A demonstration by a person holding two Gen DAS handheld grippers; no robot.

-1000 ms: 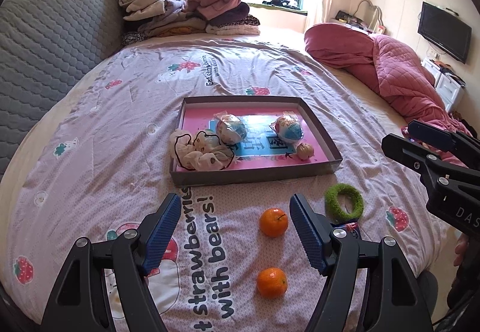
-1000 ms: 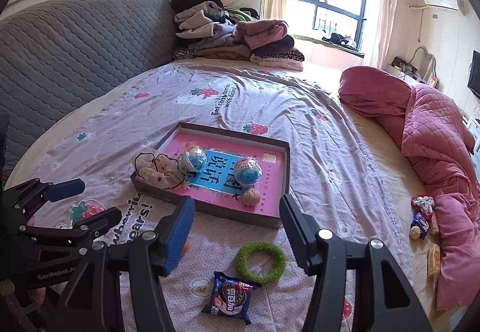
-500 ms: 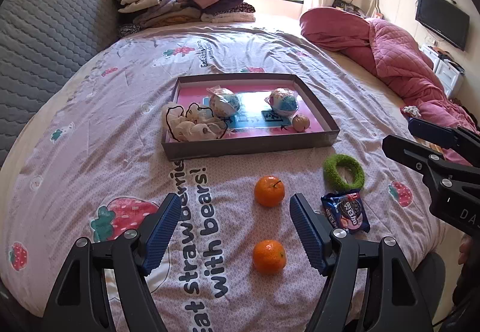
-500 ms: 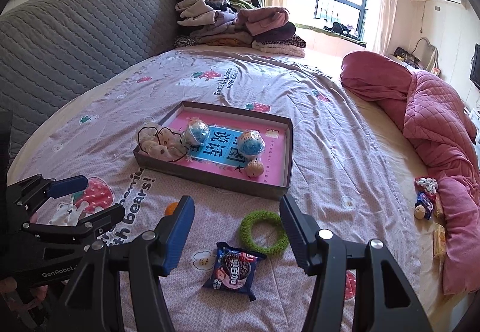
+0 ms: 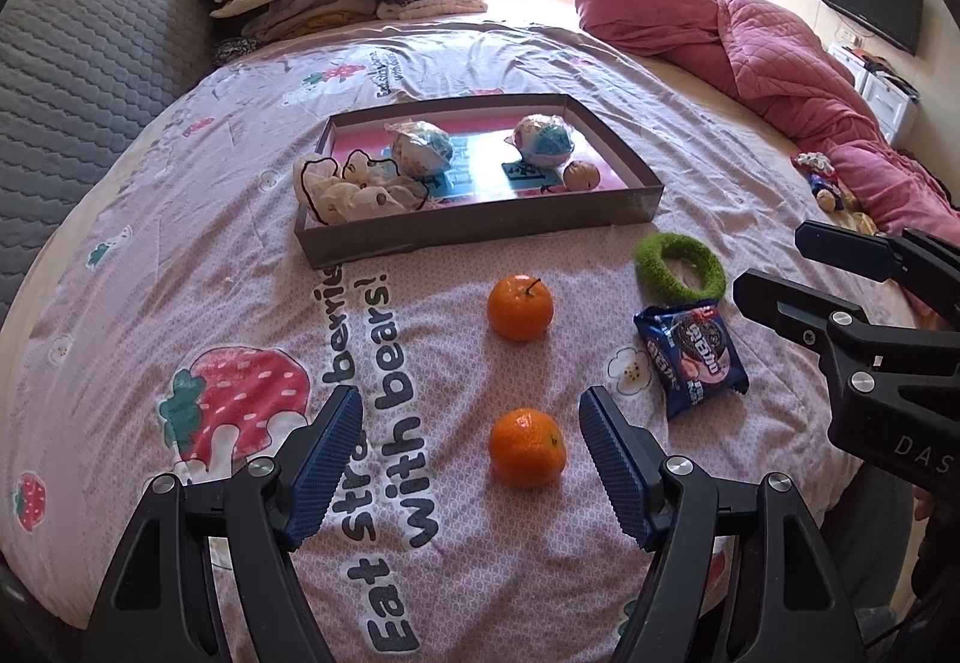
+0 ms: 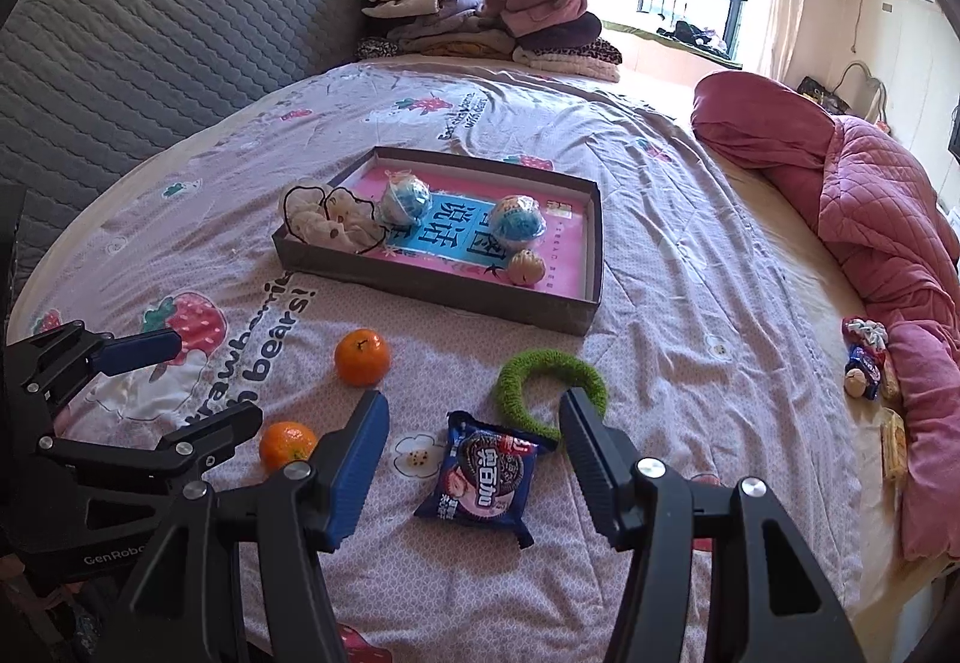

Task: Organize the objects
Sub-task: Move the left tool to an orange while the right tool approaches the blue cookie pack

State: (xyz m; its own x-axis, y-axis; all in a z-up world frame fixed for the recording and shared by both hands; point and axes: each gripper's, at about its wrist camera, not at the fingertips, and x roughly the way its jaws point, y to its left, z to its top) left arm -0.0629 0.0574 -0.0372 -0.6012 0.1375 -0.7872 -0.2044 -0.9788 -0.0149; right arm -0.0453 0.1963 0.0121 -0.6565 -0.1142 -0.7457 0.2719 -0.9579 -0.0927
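Left wrist view: left gripper spread wide and empty, hovering above the near edge of the pink strawberry-print bedspread, framing the nearer small orange mandarin. Beyond it, a second mandarin with a stem, then the shallow dark cardboard tray with a pink floor toward the bed's middle, already holding wrapped balls and a crumpled cloth. Toward the right edge, a fuzzy green ring touching a blue cookie packet.

Right wrist view: right gripper likewise released, nothing between its fingers, poised over the cookie packet, with the green ring just beyond.

Likely risks: mandarin rolling off the soft, sloping near edge if nudged by one finger before closing; packet crushed or slipping under a careless pinch; ring snagged along with it.
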